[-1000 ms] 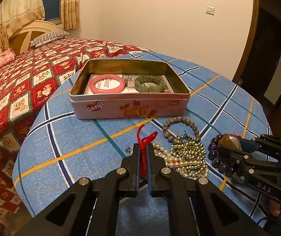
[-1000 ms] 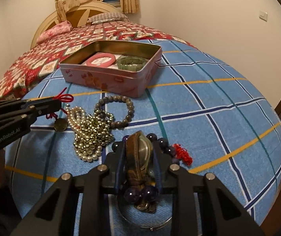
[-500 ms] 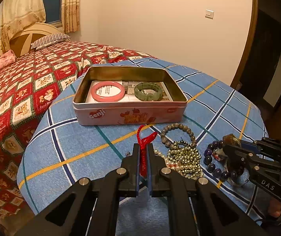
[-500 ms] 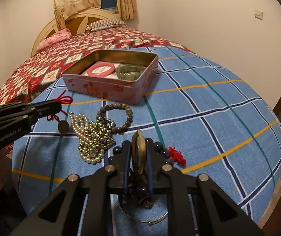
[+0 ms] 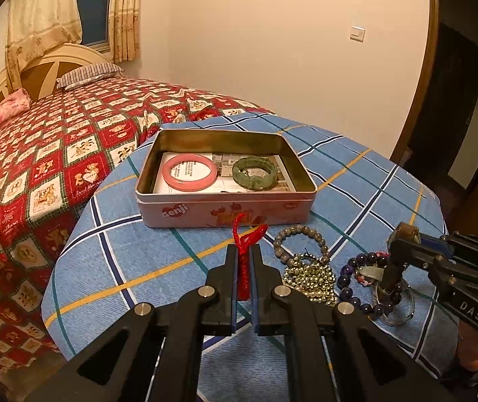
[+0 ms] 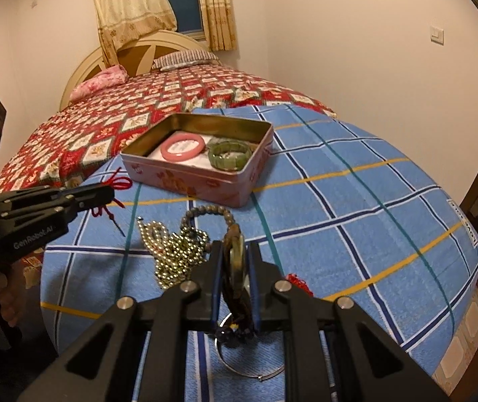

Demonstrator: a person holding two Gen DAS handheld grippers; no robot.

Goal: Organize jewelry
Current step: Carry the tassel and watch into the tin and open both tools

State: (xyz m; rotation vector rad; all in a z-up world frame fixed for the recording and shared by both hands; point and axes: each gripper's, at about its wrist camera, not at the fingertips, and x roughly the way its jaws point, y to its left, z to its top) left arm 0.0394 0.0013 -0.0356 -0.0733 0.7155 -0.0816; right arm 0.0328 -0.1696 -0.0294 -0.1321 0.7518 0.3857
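Observation:
My left gripper (image 5: pixel 244 251) is shut on a red cord necklace (image 5: pixel 244 248), held above the table in front of the pink tin (image 5: pixel 225 206). The tin holds a pink bangle (image 5: pixel 189 176) and a green bracelet (image 5: pixel 254 177). My right gripper (image 6: pixel 234 251) is shut on a brown cord pendant (image 6: pixel 234 261), lifted over the jewelry pile. It also shows at the right of the left wrist view (image 5: pixel 403 244). A grey bead bracelet (image 5: pixel 300 241), a gold bead chain (image 5: pixel 309 276) and a purple bead bracelet (image 5: pixel 359 288) lie on the blue checked cloth.
A thin silver bangle (image 6: pixel 250 366) lies under my right gripper. A small red knot (image 6: pixel 297 281) lies on the cloth to its right. A bed with a red quilt (image 5: pixel 38 154) runs along the left of the table. A dark door (image 5: pixel 456 107) stands at the right.
Both grippers have risen and pulled back from the table, each lifting its piece. The red cord and its pendant have come off the cloth; the brown pendant is clear of the purple beads.

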